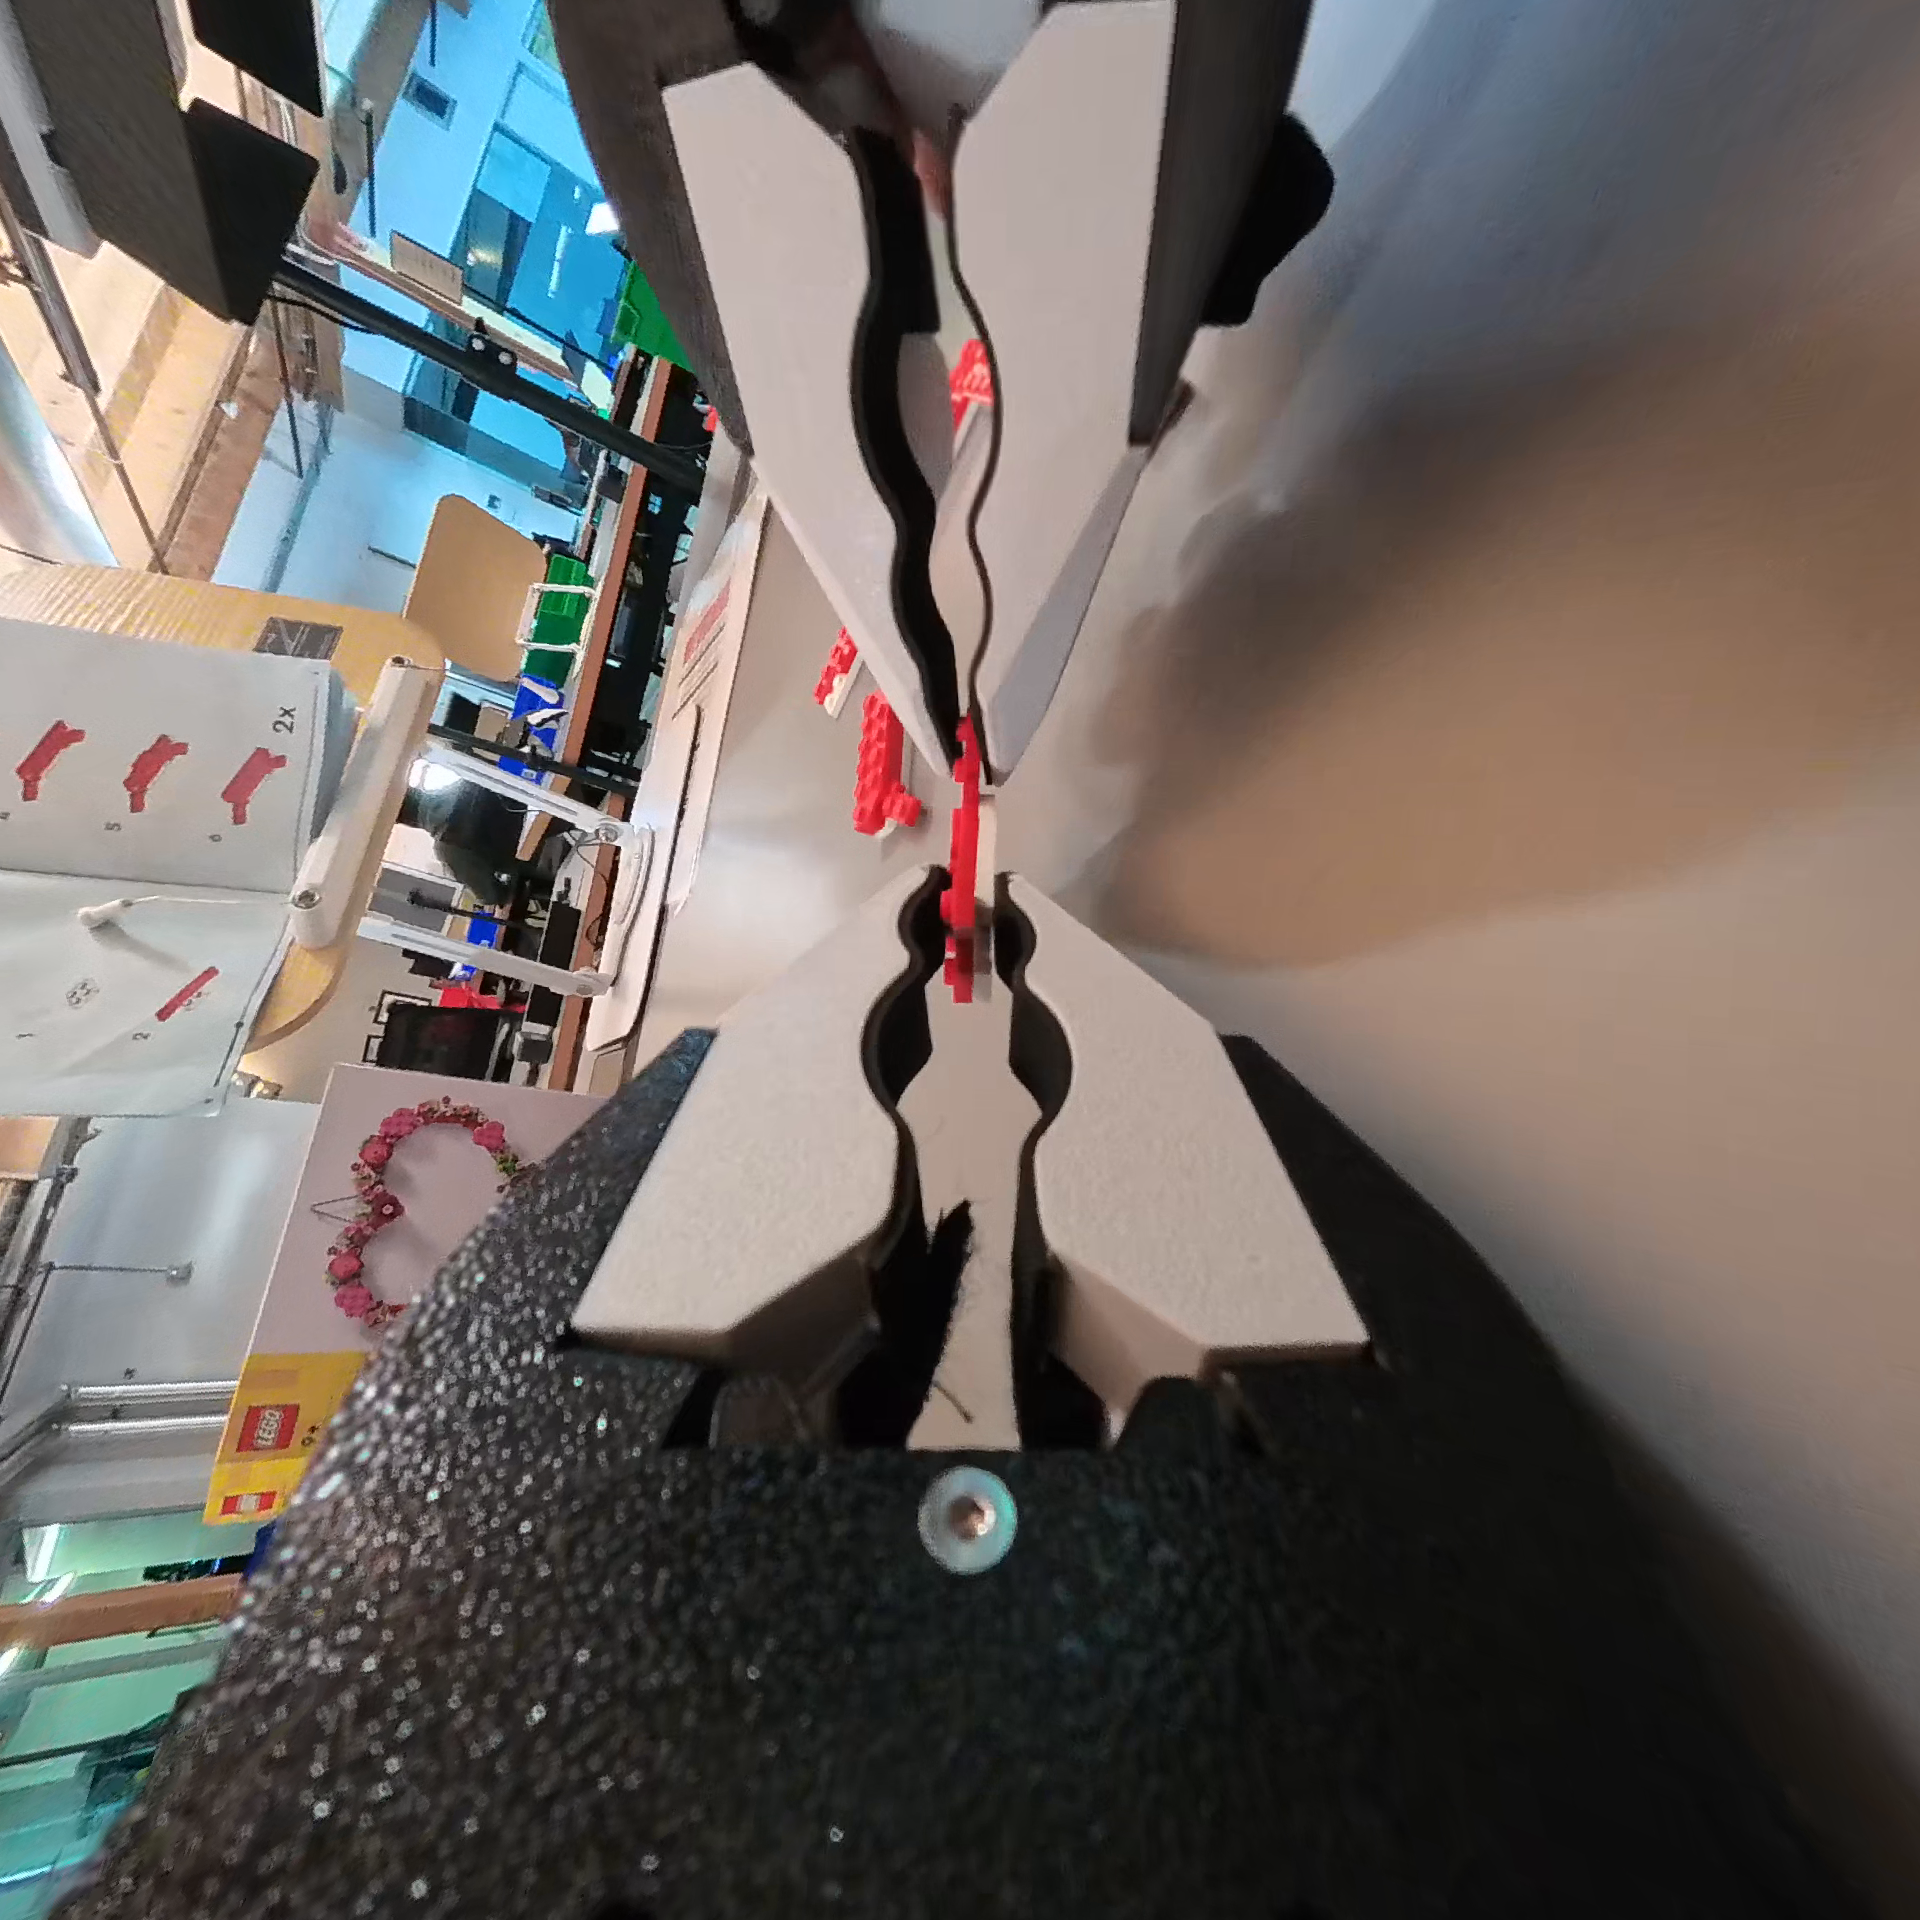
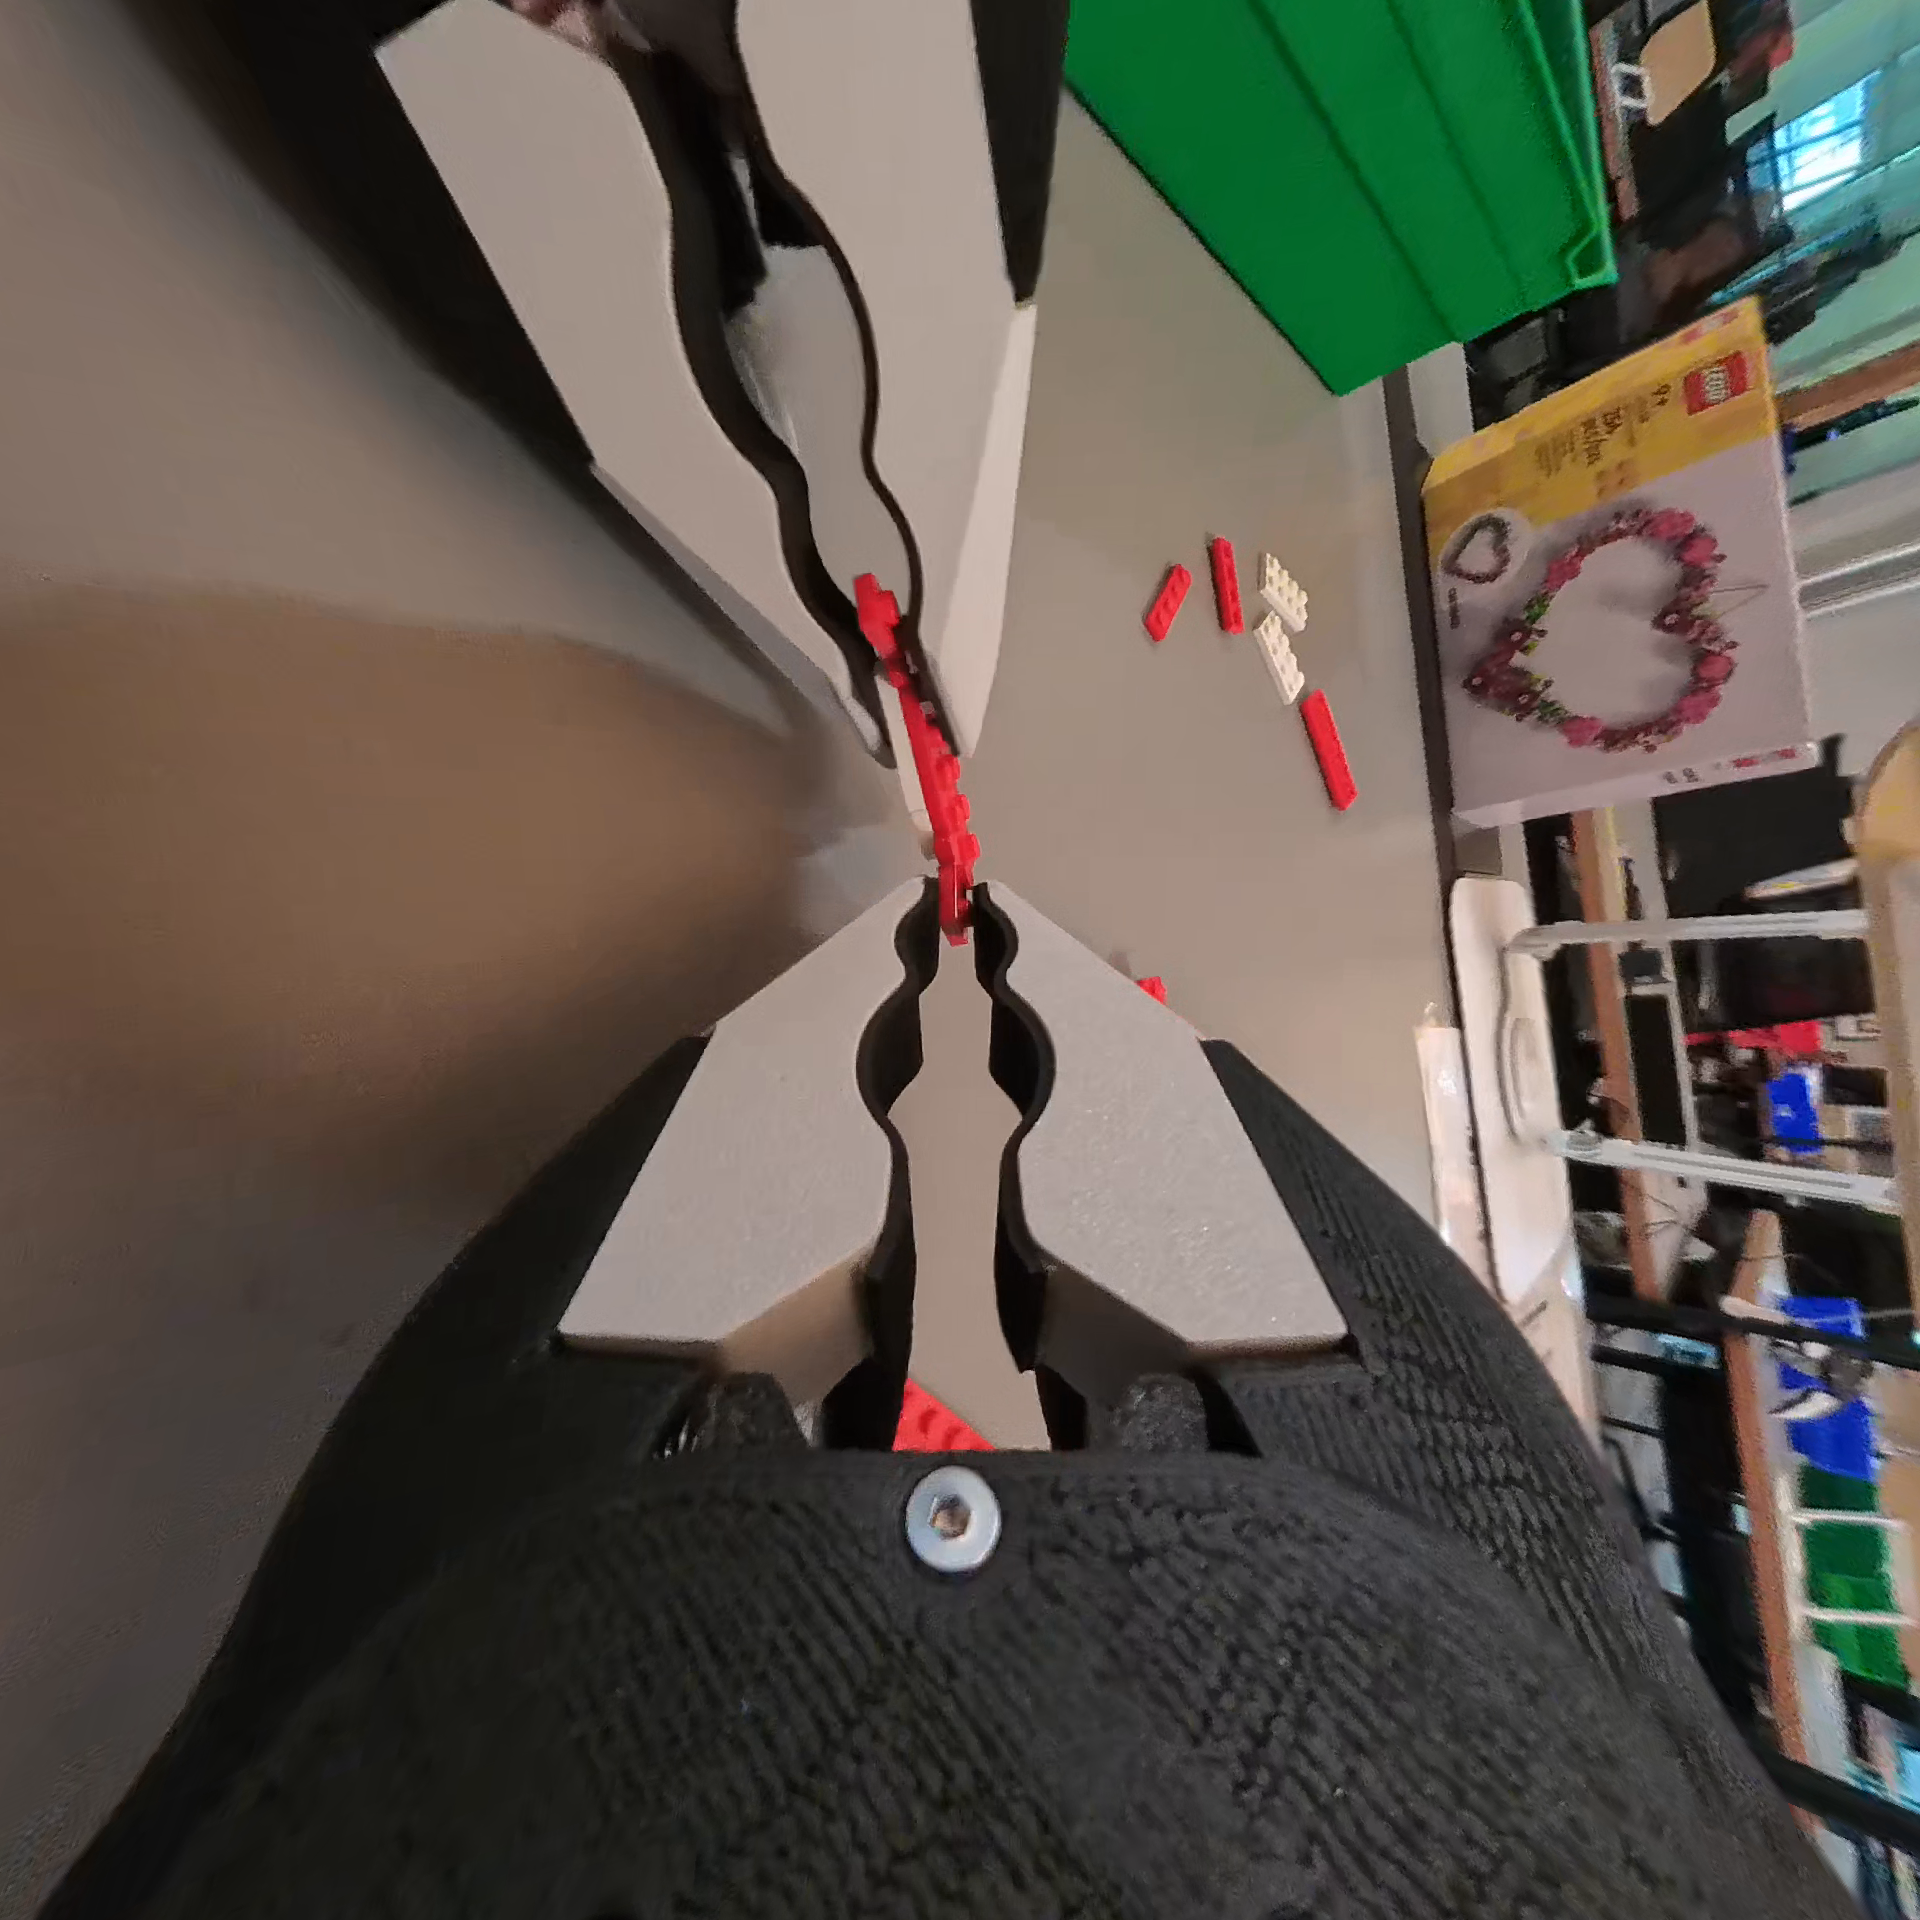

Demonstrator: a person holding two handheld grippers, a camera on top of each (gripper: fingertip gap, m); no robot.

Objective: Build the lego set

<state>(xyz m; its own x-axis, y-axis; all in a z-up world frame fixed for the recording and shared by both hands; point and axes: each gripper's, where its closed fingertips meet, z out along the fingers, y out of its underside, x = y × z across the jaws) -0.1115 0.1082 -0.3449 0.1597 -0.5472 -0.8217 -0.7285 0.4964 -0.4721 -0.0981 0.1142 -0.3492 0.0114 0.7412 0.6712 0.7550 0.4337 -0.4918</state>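
Observation:
A thin red lego assembly (image 1: 966,831) of joined plates hangs in the air between both grippers, seen edge-on. My left gripper (image 1: 964,899) is shut on its near end. The other gripper's fingers (image 1: 831,416) come in from above and pinch its far end. In the right wrist view the same red assembly (image 2: 935,769) runs from my right gripper (image 2: 956,899), shut on one end, up into the left gripper's fingers (image 2: 582,312). Both views are rolled sideways.
Loose red plates (image 2: 1328,748) and white plates (image 2: 1280,623) lie on the grey table (image 2: 1195,831). More red pieces (image 1: 883,769) show in the left view. A green bin (image 2: 1351,177), the set's box (image 2: 1621,582) and an instruction booklet (image 1: 145,810) stand nearby.

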